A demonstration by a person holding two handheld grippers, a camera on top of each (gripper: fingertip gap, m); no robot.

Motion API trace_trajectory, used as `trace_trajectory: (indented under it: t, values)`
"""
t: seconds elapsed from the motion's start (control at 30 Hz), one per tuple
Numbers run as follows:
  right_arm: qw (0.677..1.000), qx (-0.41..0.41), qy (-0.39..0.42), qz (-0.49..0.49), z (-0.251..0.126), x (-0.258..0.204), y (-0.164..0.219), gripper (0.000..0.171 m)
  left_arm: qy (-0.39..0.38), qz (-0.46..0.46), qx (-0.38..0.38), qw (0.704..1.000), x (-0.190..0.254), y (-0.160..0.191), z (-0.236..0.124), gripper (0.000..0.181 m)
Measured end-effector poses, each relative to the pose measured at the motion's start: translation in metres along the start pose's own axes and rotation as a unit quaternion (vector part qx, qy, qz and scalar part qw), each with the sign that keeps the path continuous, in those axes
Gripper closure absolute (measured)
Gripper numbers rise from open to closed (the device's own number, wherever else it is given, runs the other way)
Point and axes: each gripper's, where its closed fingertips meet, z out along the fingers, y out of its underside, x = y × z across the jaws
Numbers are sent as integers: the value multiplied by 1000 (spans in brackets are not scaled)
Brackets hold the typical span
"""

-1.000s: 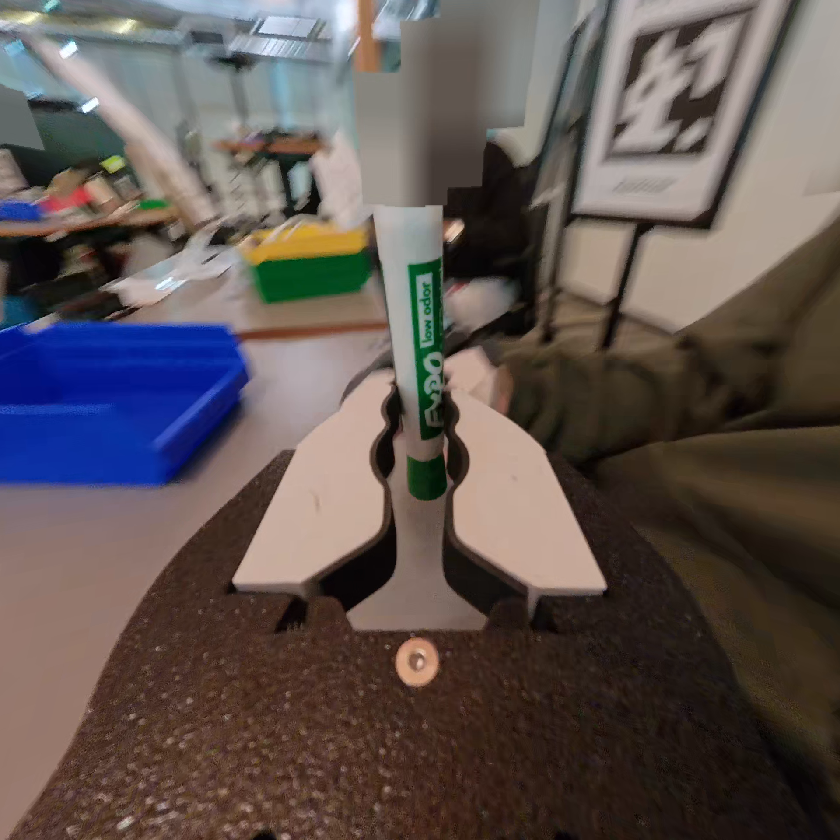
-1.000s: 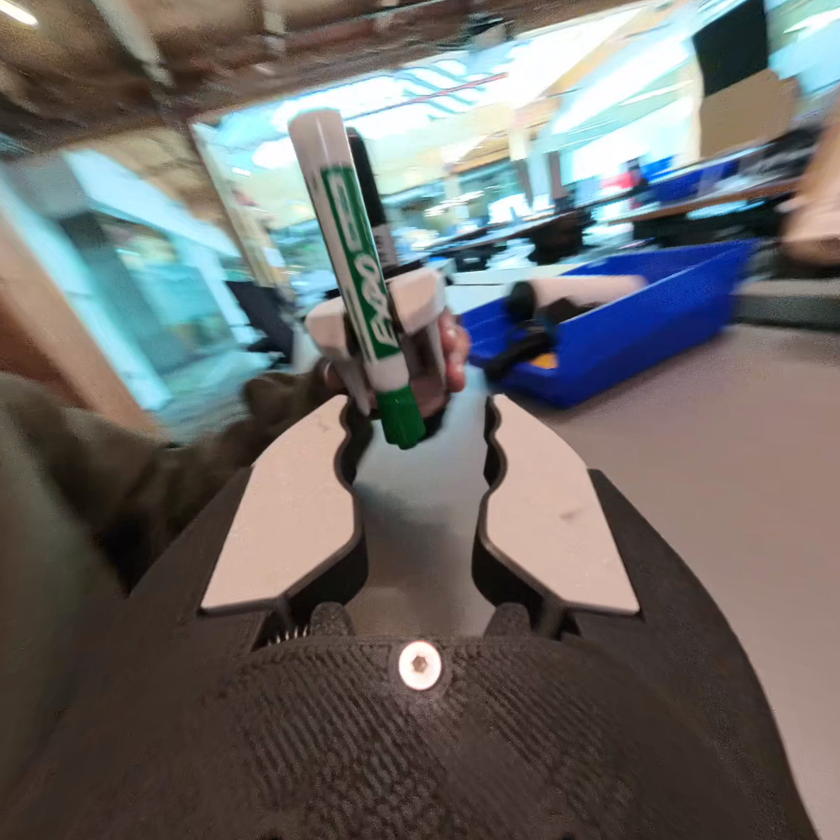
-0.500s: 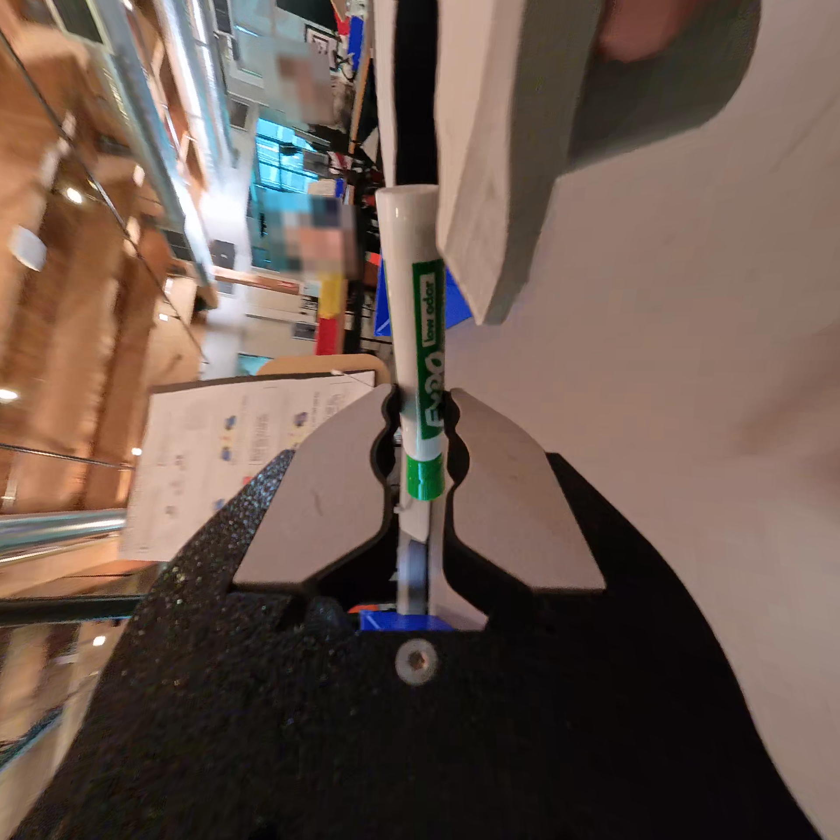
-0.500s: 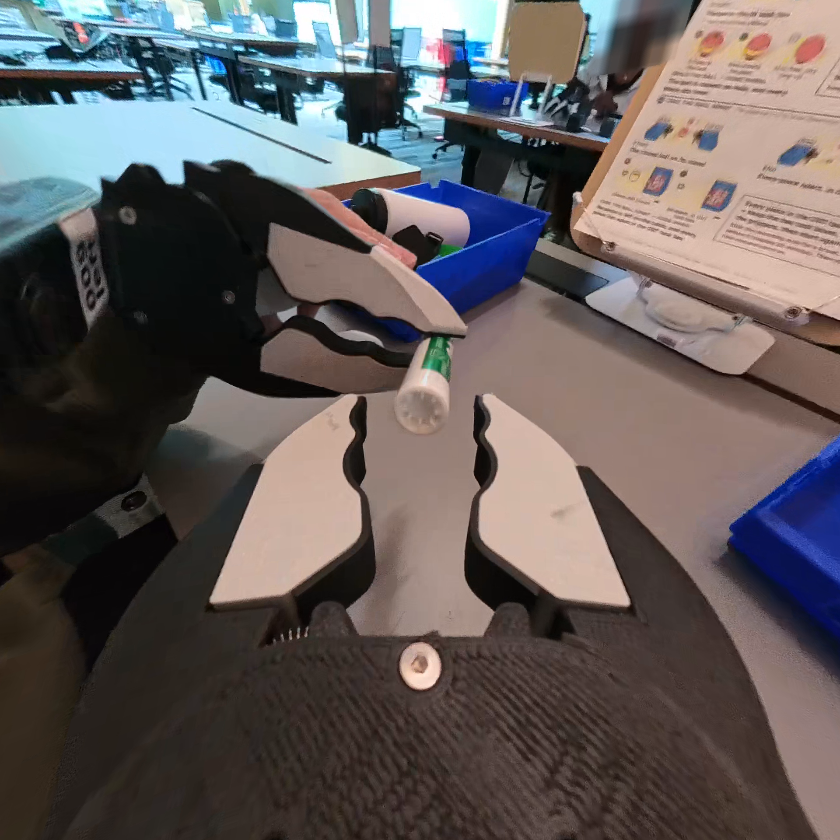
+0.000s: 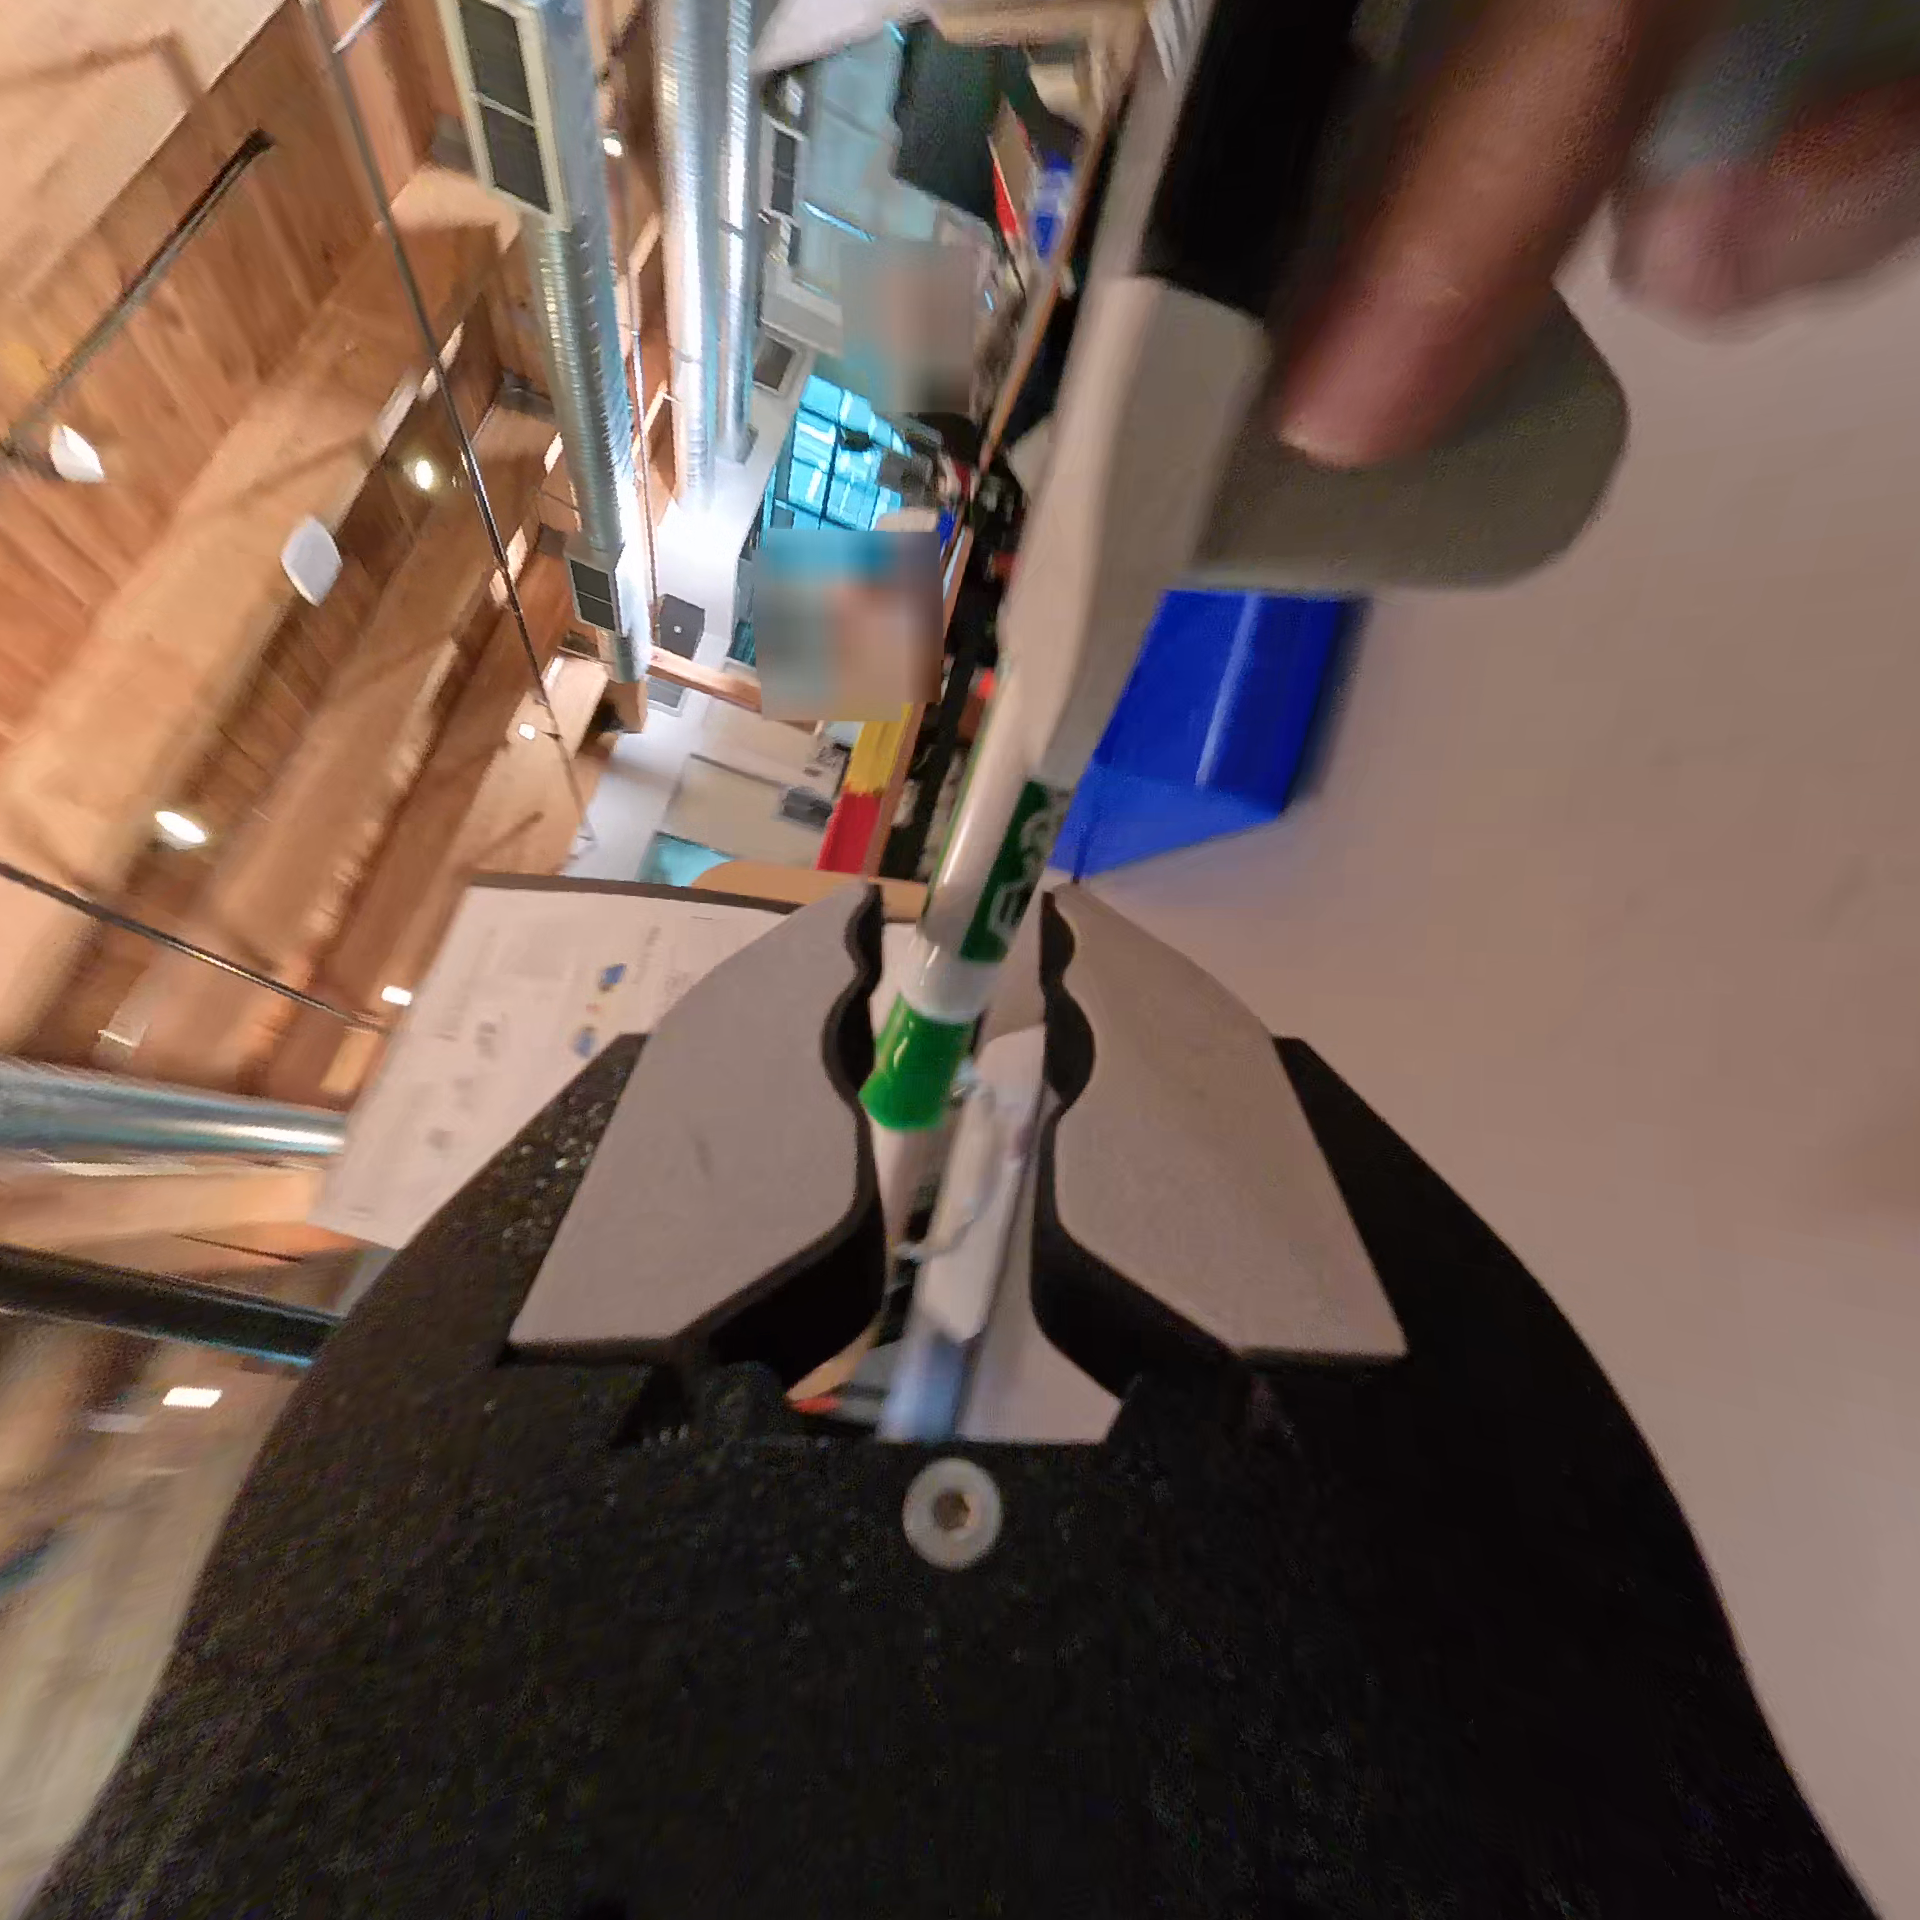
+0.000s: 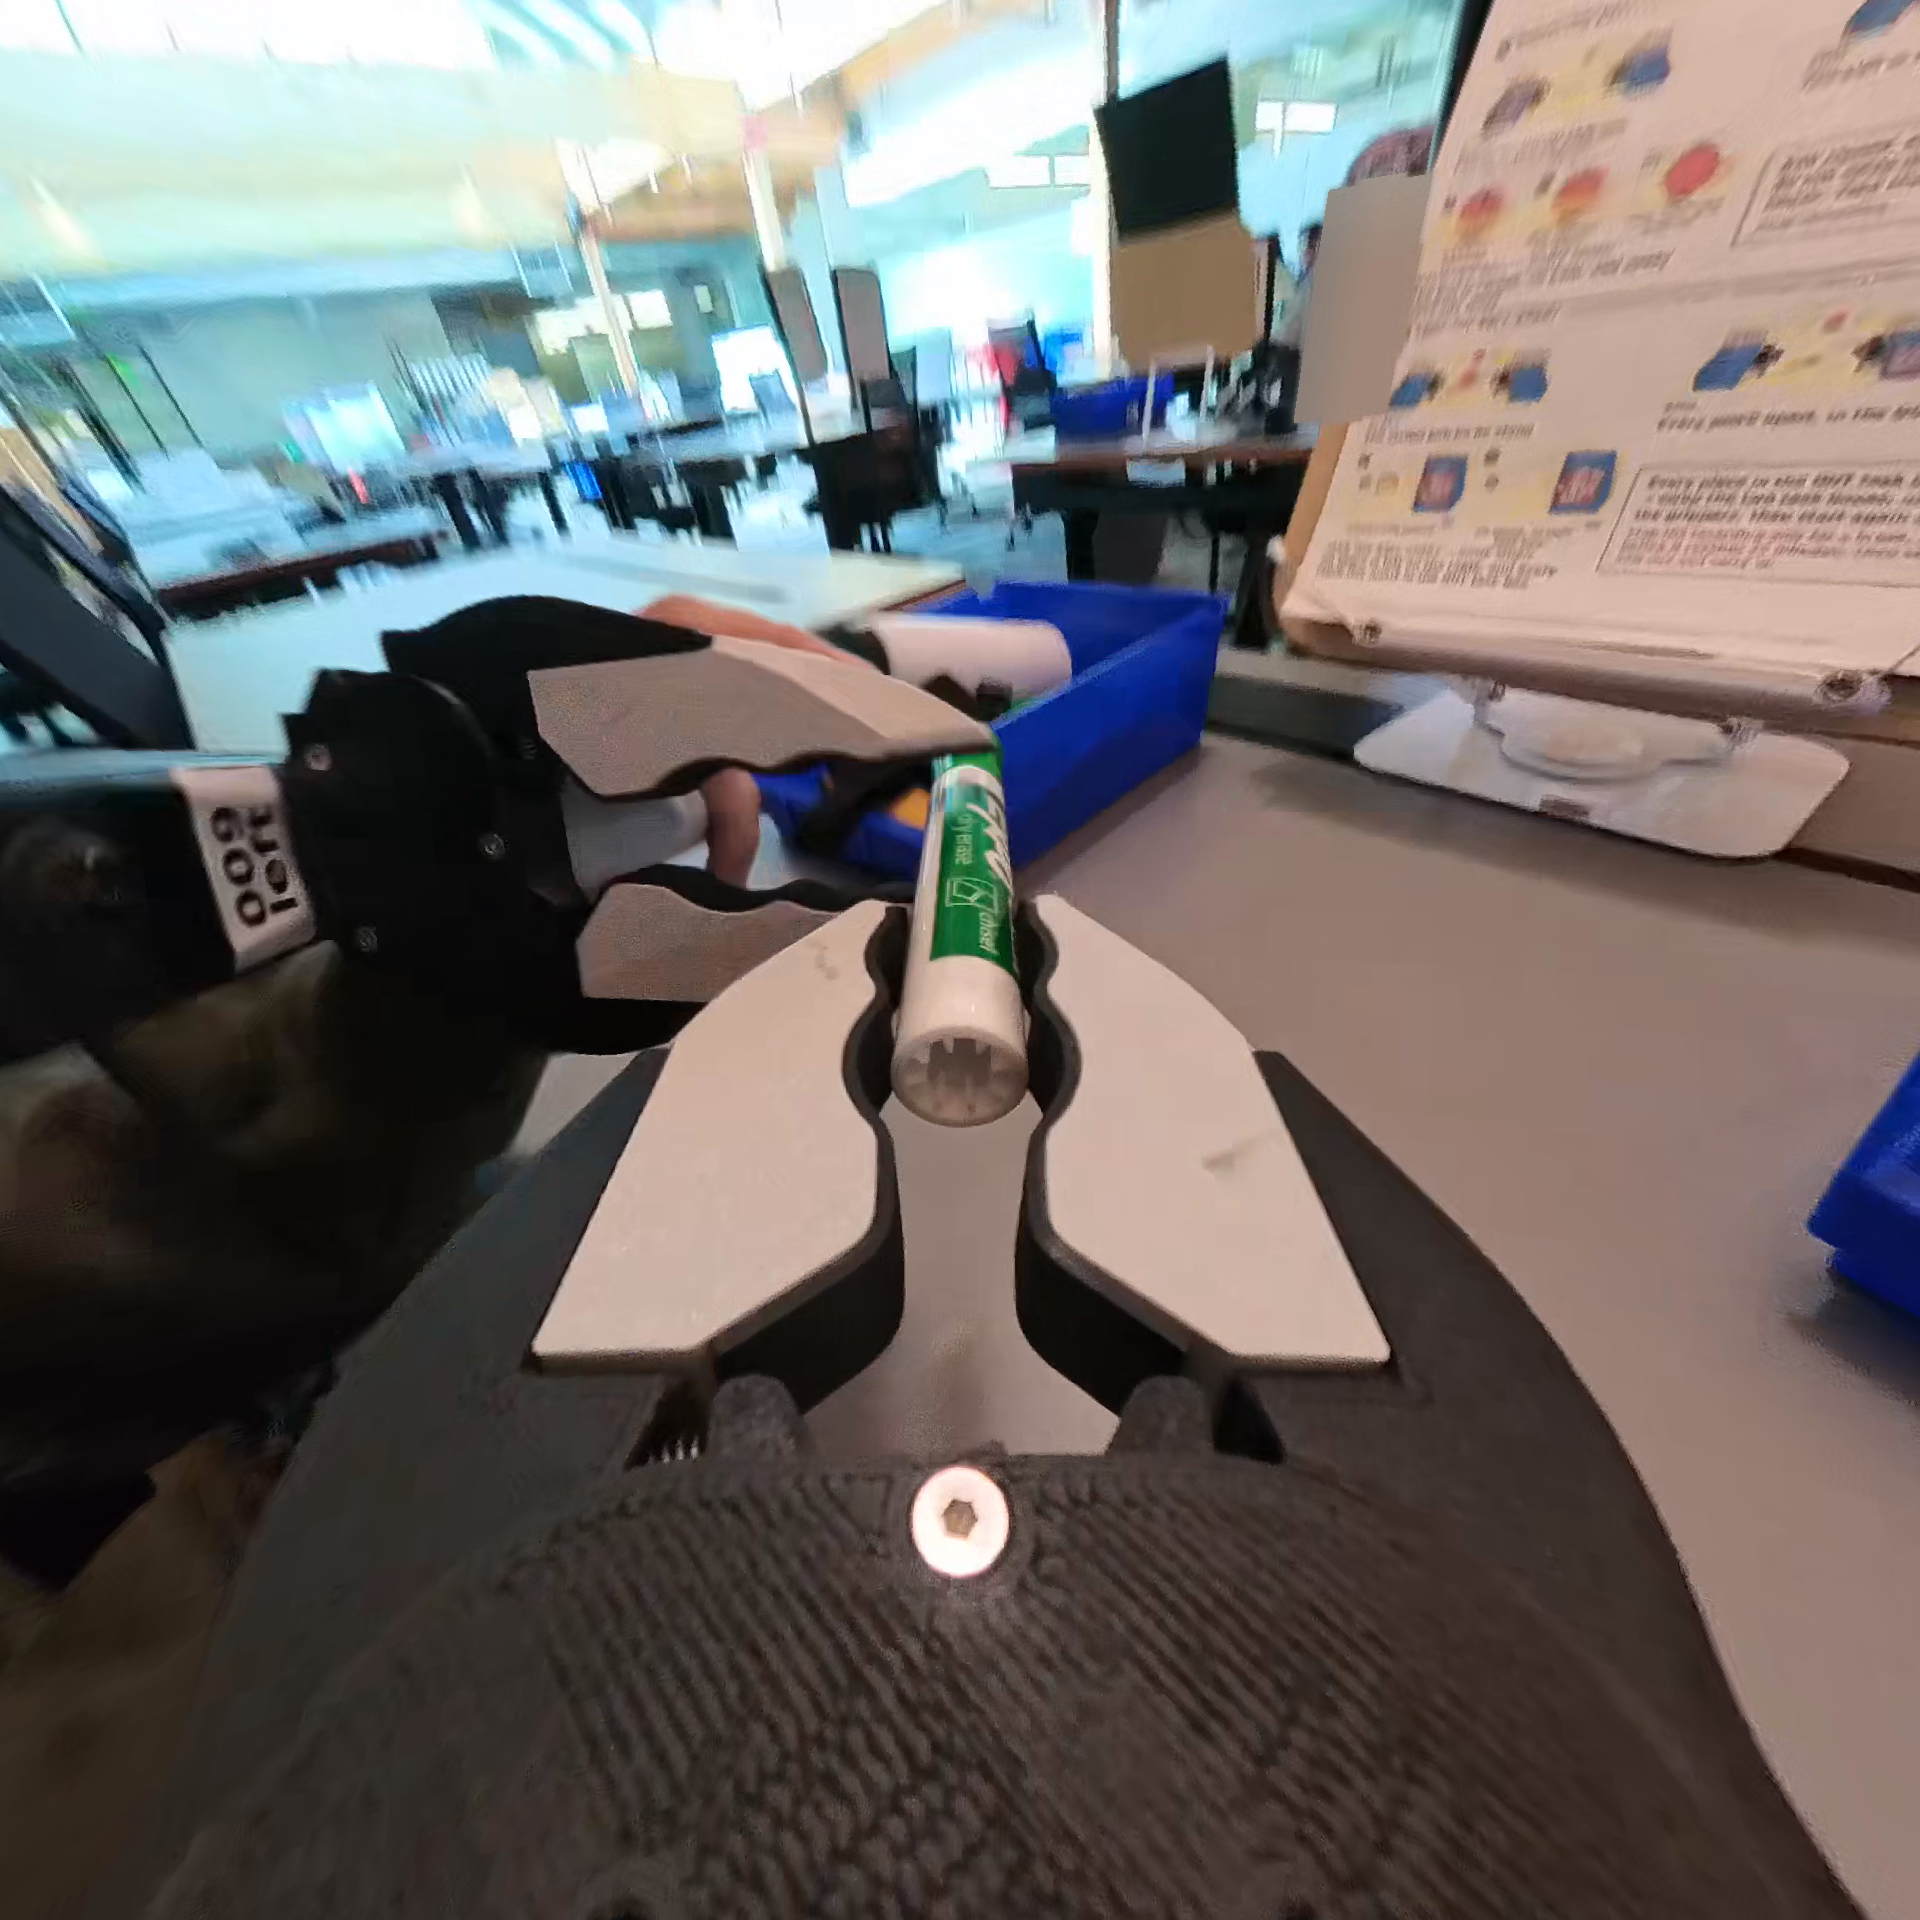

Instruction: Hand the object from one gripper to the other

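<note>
A white dry-erase marker with a green label and green cap [image 6: 961, 935] lies between both grippers above the grey table [image 6: 1455, 1039]. My right gripper [image 6: 958, 920] is shut on the marker's white butt end. My left gripper [image 6: 914, 821] comes in from the left, its jaws spread apart around the cap end. In the left wrist view the green cap [image 5: 914, 1049] sits tilted and loose in my open left gripper [image 5: 958, 925]. The right gripper's fingers [image 5: 1132, 468] clamp the marker farther up, with a person's hand [image 5: 1455, 260] behind them.
A blue bin [image 6: 1101, 707] holding a white roll and other items stands just behind the grippers; it also shows in the left wrist view [image 5: 1216, 707]. A printed sheet on a stand [image 6: 1662, 364] is at the back right. Another blue bin [image 6: 1870, 1195] is at the right edge.
My right gripper moved forward and shut on the marker's butt end. My left gripper, shut on the marker before, has opened; the marker now sits tilted between its fingers.
</note>
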Motion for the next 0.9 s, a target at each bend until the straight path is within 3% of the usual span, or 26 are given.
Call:
trace_trajectory:
  t: [0.07, 0.13, 0.17, 0.27, 0.33, 0.47, 0.57, 0.67, 0.73, 0.8, 0.9]
  values:
    - [997, 74, -19, 14, -11, 4, -17, 150, 16, -140, 47, 989, -12, -7, -5, 142]
    - [991, 129, -34, 19, -20, 5, -27, 150, 60, -318, 123, 938, -22, -19, -12, 140]
    - [988, 149, -34, 9, -23, 5, -30, 150, 91, -413, 164, 891, -27, -26, -16, 140]
    - [978, 203, -35, -23, -29, 0, -38, 150, 186, -627, 258, 711, -39, -38, -24, 144]
    - [971, 235, -34, -33, -31, -3, -46, 150, 208, -692, 254, 643, -34, -31, -16, 133]
    - [975, 204, -44, -71, -19, -15, -35, 150, 230, -730, 270, 584, -27, -33, -12, 132]
    - [979, 180, -44, -84, -10, -19, -27, 150, 253, -717, 281, 586, -20, -42, -14, 155]
    - [985, 138, -45, -89, -4, -18, -15, 150, 257, -700, 296, 598, -22, -44, -17, 160]
    - [991, 74, 2, -109, 2, -3, 2, 135, 229, -677, 266, 647, -19, -36, -12, 163]
    - [986, 38, 39, -159, 2, 4, 6, 114, 189, -631, 219, 720, -15, -23, -7, 163]
    - [974, 22, 62, -218, 1, -3, -5, 115, 152, -519, 124, 832, -5, -6, -1, 163]
